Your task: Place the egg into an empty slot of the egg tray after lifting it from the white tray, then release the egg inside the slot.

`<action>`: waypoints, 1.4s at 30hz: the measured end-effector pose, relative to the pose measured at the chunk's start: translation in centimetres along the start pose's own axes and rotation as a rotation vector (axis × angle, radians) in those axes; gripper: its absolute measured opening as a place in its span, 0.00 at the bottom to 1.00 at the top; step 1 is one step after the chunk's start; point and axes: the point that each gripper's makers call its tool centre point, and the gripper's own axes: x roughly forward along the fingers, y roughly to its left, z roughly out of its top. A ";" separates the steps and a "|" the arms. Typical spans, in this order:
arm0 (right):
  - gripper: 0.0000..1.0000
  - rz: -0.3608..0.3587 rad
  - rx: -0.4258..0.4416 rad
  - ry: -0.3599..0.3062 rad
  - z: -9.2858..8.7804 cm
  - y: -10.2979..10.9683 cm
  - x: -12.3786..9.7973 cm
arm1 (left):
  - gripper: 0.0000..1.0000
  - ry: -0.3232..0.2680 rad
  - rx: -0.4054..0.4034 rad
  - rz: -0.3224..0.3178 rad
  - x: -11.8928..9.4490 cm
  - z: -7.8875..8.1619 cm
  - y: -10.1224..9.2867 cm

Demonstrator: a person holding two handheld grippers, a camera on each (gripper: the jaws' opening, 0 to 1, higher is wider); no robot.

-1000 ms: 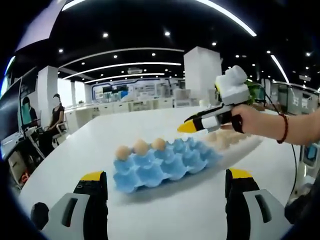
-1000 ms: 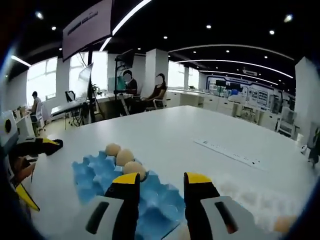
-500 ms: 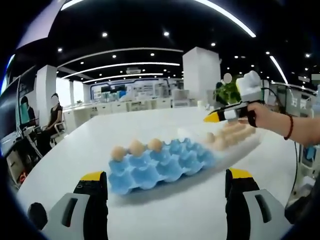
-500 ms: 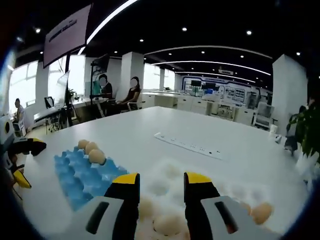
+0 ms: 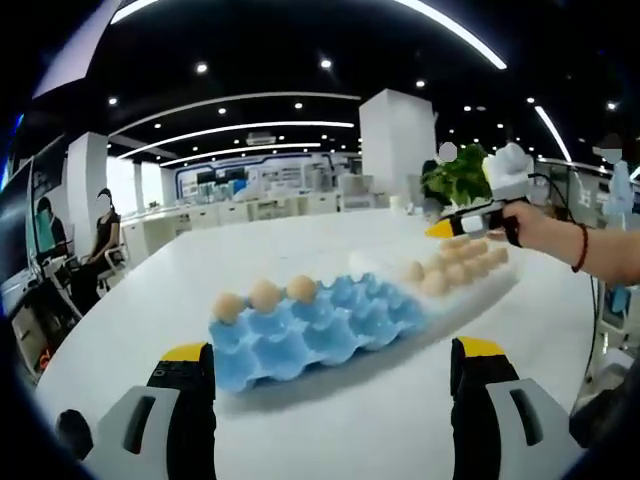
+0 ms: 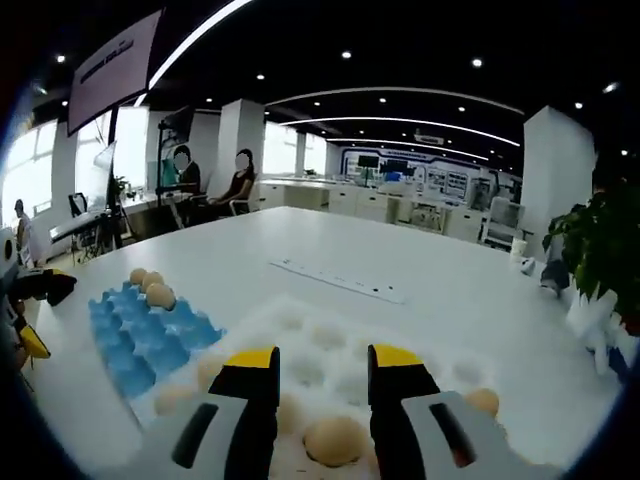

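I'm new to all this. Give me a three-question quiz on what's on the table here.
1. How many eggs sit in the blue tray?
2. True or false: the right claw holds an egg.
3. The right claw is over: A) the blue tray, B) the white tray, C) bare table.

Key: 1. Three. 2. False; its jaws stand apart, with an egg lying below. 3. B.
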 end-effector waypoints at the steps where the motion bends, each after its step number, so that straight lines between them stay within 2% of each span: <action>1: 0.36 -0.007 0.002 0.004 -0.2 -0.5 0.0 | 1.00 0.001 0.000 0.000 0.0 0.0 0.0; 13: 0.36 -0.082 0.022 0.039 -1.8 -3.3 -0.5 | 1.00 0.005 0.007 0.000 0.1 -0.2 0.1; 21: 0.36 -0.144 0.030 0.090 -3.7 -5.1 -0.5 | 1.00 0.001 0.005 -0.001 -0.1 -0.4 -0.1; 25: 0.36 -0.146 0.094 0.093 -4.0 -6.0 -0.1 | 1.00 0.001 0.005 -0.001 -0.3 -0.5 -0.2; 33: 0.36 -0.168 0.111 0.135 -4.6 -7.0 0.5 | 1.00 0.004 0.001 0.003 -0.5 -0.8 -0.3; 34: 0.36 -0.170 0.121 0.143 -4.8 -6.7 0.2 | 1.00 0.006 0.000 0.004 -0.5 -0.9 -0.3; 38: 0.34 -0.195 0.149 0.189 -5.7 -7.6 0.8 | 1.00 0.004 0.001 0.005 -0.5 -0.9 -0.2; 42: 0.34 -0.191 0.182 0.180 -5.9 -8.1 1.3 | 1.00 0.002 -0.001 0.008 -0.5 -0.9 0.0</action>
